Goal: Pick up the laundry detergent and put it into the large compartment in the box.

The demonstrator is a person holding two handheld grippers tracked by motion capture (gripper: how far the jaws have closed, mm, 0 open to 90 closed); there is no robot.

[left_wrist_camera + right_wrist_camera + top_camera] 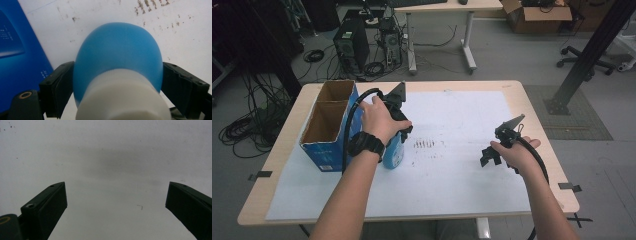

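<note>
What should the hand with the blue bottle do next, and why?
Probably lift it straight up. The left gripper has its jaws against both sides of the blue bottle, which stands on the white sheet beside the open blue box.

Small white print seen on the blue box (17, 62), left of the bottle, too blurred to be read

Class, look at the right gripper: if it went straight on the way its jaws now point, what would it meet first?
Most likely the white sheet covering the table: the right gripper has open jaws with nothing between them, pointing at bare paper. How far off the sheet lies is unclear.
</note>
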